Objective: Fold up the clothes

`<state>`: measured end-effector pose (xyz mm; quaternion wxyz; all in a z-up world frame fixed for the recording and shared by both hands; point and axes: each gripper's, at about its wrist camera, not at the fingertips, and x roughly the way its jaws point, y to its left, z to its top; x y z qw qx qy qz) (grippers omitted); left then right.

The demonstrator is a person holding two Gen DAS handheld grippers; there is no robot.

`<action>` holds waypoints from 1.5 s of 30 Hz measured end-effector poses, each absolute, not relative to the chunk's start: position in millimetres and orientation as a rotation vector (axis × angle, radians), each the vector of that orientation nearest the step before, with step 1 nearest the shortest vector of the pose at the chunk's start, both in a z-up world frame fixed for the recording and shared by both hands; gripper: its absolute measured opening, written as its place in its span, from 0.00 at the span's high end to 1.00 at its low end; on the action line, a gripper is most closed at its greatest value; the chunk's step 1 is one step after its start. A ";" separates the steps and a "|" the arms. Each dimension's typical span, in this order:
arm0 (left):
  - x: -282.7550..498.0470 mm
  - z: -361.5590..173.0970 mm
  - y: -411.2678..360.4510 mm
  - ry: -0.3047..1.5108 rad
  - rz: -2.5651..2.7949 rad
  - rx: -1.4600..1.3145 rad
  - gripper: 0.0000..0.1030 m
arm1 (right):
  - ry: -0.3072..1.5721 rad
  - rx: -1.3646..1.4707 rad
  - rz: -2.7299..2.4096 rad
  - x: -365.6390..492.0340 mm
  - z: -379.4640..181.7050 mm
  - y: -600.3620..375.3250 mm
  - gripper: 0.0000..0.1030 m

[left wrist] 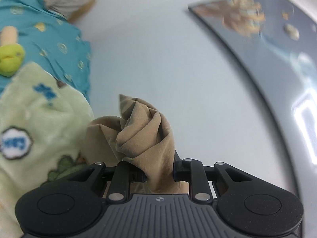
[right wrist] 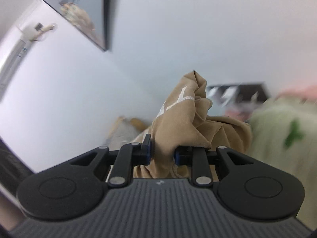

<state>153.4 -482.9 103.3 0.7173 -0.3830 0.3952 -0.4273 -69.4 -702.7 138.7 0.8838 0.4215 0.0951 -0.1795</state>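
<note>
A tan garment is bunched up and held in the air. My left gripper is shut on a fold of it, the cloth rising in crumpled folds above the jaws. My right gripper is shut on another part of the same tan garment, which shows white stitched lines. Both views are tilted up towards a pale wall, and the cloth below the grippers is hidden.
A pale green fleece item with patches and a teal patterned cloth lie at the left. A glossy framed picture hangs on the wall; it also shows in the right wrist view. Green and pink cloth is at the right.
</note>
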 end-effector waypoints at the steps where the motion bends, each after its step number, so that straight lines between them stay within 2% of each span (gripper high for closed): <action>1: 152.8 91.2 -490.4 0.888 -0.962 -0.828 0.77 | 0.208 0.855 -0.395 -71.2 130.0 -706.2 0.76; 8: 118.7 -4.5 -477.6 0.985 -0.994 -0.645 0.76 | 0.337 0.830 -0.446 -104.7 43.5 -686.9 0.76; 12: 92.5 -42.0 -461.1 1.025 -1.001 -0.546 0.73 | 0.380 0.837 -0.478 -125.0 2.3 -665.4 0.76; 16: 84.5 -54.5 -462.2 1.012 -0.954 -0.484 0.56 | 0.383 0.836 -0.503 -129.9 -17.0 -659.7 0.72; 18: 77.8 -46.7 -467.7 1.001 -0.930 -0.419 0.41 | 0.396 0.851 -0.508 -131.2 -13.4 -659.2 0.70; 20: 68.5 -33.8 -470.1 0.987 -0.909 -0.350 0.23 | 0.449 0.881 -0.536 -135.5 -5.8 -658.8 0.65; 25: 41.7 13.7 -451.2 0.883 -0.893 -0.256 0.14 | 0.500 0.880 -0.546 -160.0 22.3 -648.7 0.65; 27: 28.2 35.6 -442.8 0.825 -0.893 -0.216 0.10 | 0.483 0.832 -0.541 -174.6 38.3 -639.0 0.65; 33: -51.9 124.8 -396.4 0.599 -0.911 -0.094 0.07 | 0.378 0.678 -0.496 -217.3 94.1 -604.4 0.65; 34: -65.0 133.5 -386.5 0.564 -0.915 -0.087 0.04 | 0.363 0.647 -0.487 -222.8 102.0 -596.6 0.64; 35: -78.2 142.2 -376.6 0.530 -0.919 -0.080 0.00 | 0.349 0.615 -0.478 -228.3 109.8 -588.8 0.58; 36: -90.4 149.6 -366.9 0.497 -0.925 -0.076 0.00 | 0.327 0.592 -0.470 -233.8 115.1 -581.6 0.50; 38: -110.4 158.6 -347.9 0.434 -0.939 -0.074 0.00 | 0.273 0.546 -0.463 -248.5 123.8 -567.1 0.05; 39: -119.2 162.0 -338.9 0.412 -0.942 -0.066 0.00 | 0.238 0.520 -0.465 -257.9 126.9 -559.0 0.00; 45: -154.2 160.9 -297.0 0.301 -0.869 -0.027 0.00 | 0.172 0.330 -0.432 -287.5 133.8 -511.7 0.00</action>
